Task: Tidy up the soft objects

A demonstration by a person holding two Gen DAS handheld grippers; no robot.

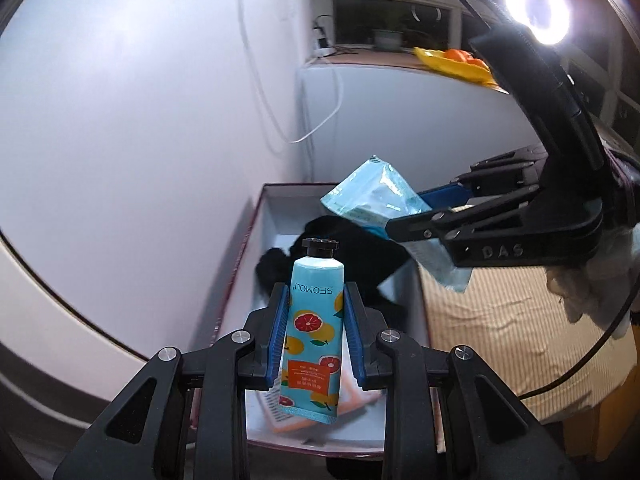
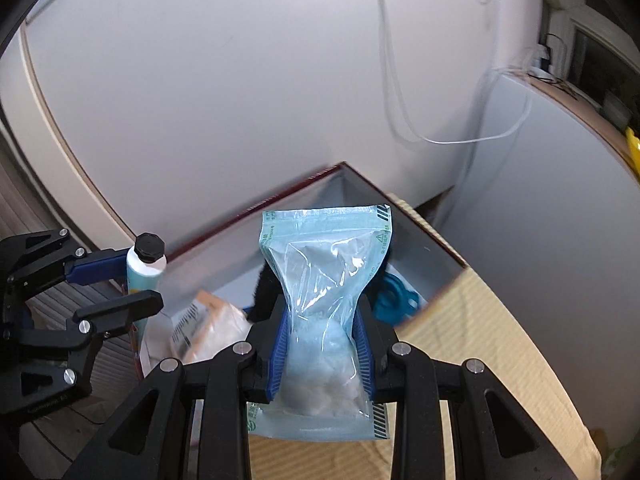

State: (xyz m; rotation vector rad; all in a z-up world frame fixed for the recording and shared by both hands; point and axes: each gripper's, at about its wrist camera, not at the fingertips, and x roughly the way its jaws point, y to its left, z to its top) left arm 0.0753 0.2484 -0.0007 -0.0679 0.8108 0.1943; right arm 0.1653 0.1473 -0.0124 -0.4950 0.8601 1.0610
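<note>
My left gripper [image 1: 316,304] is shut on a blue hand-cream tube [image 1: 312,340] with a black cap and grapefruit print, held upright over an open dark-red box [image 1: 240,264]. My right gripper [image 2: 322,312] is shut on a clear blue pouch of cotton [image 2: 326,280], also above the box [image 2: 420,224]. The pouch shows in the left wrist view [image 1: 372,196], held by the right gripper [image 1: 404,220]. The left gripper [image 2: 128,280] with the tube [image 2: 140,276] shows at the left of the right wrist view. A black fuzzy item [image 1: 352,260] lies inside the box.
The box also holds an orange-and-white packet [image 1: 320,412], a pale packet [image 2: 208,324] and a teal item [image 2: 396,292]. The box sits on a striped tan cloth [image 1: 500,320] against a white wall. A ring light [image 1: 536,8] shines at the upper right.
</note>
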